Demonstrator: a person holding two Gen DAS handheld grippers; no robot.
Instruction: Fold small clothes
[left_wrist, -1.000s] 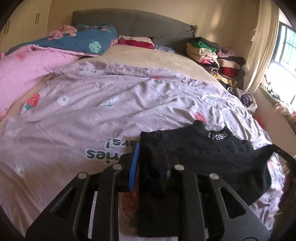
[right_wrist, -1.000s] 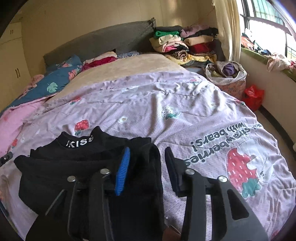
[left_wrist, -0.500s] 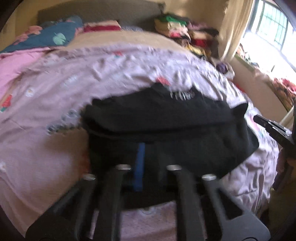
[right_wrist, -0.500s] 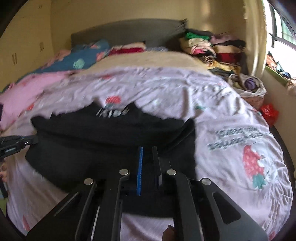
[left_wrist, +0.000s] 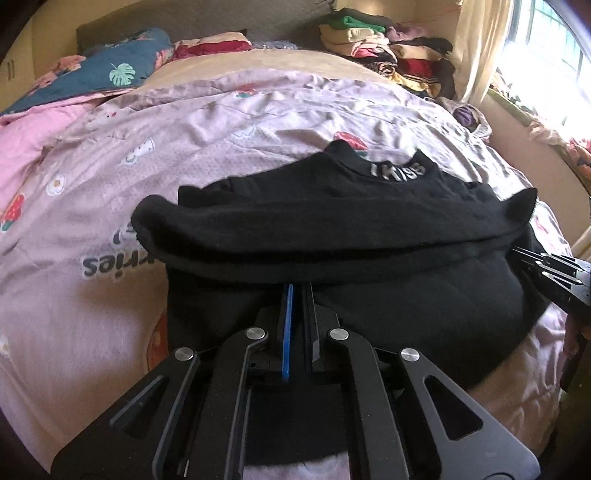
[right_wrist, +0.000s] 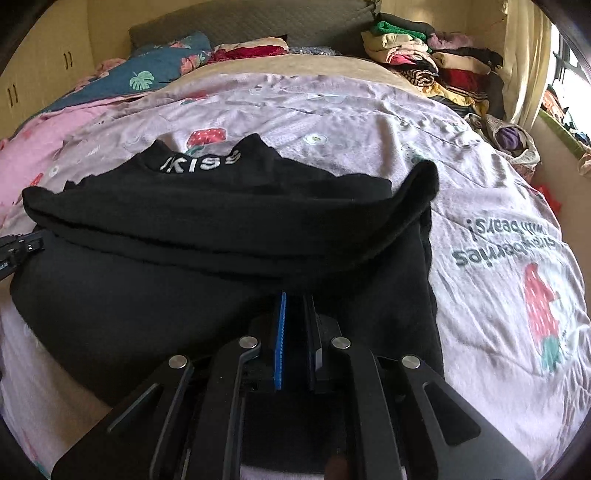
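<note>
A black top (left_wrist: 332, 229) with white "KISS" on its collar lies on the lilac strawberry quilt (left_wrist: 110, 229), its lower part lifted and doubled toward the collar. My left gripper (left_wrist: 298, 286) is shut on the garment's near hem at its left side. My right gripper (right_wrist: 295, 293) is shut on the same hem at its right side; the black top (right_wrist: 221, 221) fills the middle of that view. The right gripper also shows at the right edge of the left wrist view (left_wrist: 554, 277). The fingertips are hidden under the cloth.
A stack of folded clothes (left_wrist: 388, 55) sits at the bed's far right by the curtain (left_wrist: 476, 55). Pink and blue bedding (left_wrist: 92, 81) is heaped at the far left by the grey headboard (right_wrist: 258, 22). A bag of clothes (right_wrist: 513, 140) lies beside the bed.
Both grippers closed on the garment's near hem and carried it up and forward toward the collar, so the top now lies doubled over.
</note>
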